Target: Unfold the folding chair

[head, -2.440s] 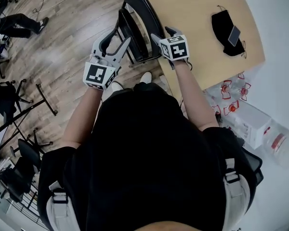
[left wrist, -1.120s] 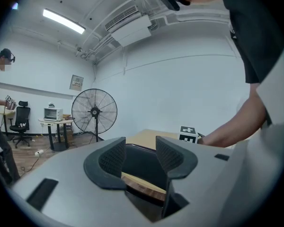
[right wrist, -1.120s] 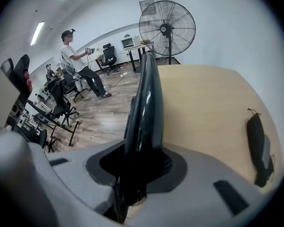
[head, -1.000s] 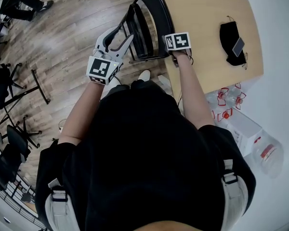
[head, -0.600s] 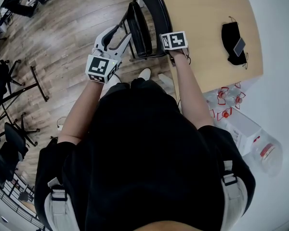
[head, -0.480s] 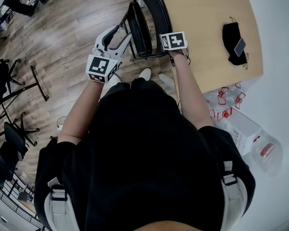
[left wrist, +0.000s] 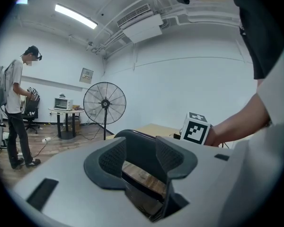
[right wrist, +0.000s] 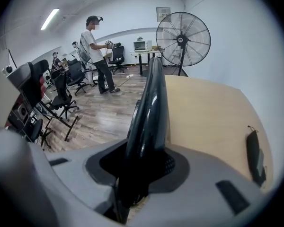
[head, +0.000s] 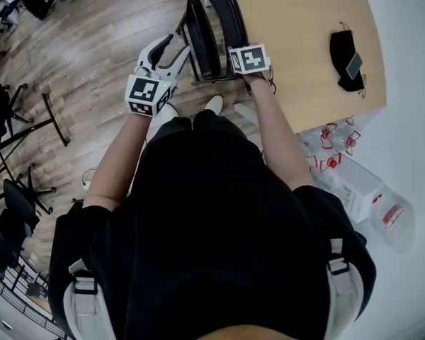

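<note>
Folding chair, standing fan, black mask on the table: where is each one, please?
folding chair (right wrist: pixel 149 103), right gripper view, its glossy black edge.
standing fan (left wrist: pixel 104 103), left gripper view, the hub.
black mask (head: pixel 339 48), head view, upper part of the cloth.

In the head view, the folding chair (head: pixel 225 16) runs off the top edge, and the right gripper (head: pixel 244 74) has its jaws hidden beneath its marker cube (head: pixel 248 58).

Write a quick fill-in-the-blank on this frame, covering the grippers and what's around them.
The left gripper and right gripper are both shut on the black folding ____. It stands on the floor beside a light wooden ____. On that surface lies a black face ____.
Missing words: chair; table; mask.
</note>
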Demonstrator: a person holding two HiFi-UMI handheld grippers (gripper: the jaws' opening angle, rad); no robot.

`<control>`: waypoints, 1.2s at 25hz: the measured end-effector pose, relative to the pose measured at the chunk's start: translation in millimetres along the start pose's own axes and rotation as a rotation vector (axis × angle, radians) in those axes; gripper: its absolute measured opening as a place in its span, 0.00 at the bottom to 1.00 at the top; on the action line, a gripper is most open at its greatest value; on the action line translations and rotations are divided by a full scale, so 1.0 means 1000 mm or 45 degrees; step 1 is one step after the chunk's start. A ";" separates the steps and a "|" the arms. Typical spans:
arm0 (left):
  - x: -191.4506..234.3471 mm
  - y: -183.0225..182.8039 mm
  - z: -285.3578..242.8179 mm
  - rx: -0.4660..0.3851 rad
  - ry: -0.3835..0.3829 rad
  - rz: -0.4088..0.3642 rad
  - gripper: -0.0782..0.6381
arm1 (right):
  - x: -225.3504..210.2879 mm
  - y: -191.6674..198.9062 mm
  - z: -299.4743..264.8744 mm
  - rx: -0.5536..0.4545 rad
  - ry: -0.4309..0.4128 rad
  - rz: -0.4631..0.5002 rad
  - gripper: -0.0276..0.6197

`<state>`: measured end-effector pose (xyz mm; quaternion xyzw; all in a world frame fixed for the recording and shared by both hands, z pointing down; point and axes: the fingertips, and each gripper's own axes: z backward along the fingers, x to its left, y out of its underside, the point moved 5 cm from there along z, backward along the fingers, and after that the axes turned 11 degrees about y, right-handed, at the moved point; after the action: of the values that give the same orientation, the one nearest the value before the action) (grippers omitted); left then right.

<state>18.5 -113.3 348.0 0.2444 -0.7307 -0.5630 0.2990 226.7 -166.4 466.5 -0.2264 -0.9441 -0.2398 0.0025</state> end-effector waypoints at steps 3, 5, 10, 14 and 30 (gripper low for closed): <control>0.008 0.006 0.005 0.007 -0.003 0.018 0.37 | 0.016 -0.004 0.003 -0.017 0.000 0.026 0.22; 0.014 0.011 0.008 0.014 -0.008 0.026 0.37 | 0.027 -0.005 0.004 -0.030 -0.003 0.043 0.22; 0.030 0.026 0.013 0.059 -0.033 0.071 0.37 | 0.052 -0.011 0.008 -0.053 -0.017 0.077 0.22; 0.046 0.042 0.013 0.104 -0.071 0.129 0.37 | 0.065 -0.015 0.009 -0.063 -0.027 0.095 0.22; 0.111 0.110 -0.028 0.302 -0.144 0.358 0.38 | 0.111 -0.026 0.013 -0.082 -0.067 0.155 0.22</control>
<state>-41.7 -182.2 477.3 0.1414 -0.8345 -0.4384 0.3024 117.6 -133.7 456.3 -0.2897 -0.9200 -0.2635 -0.0151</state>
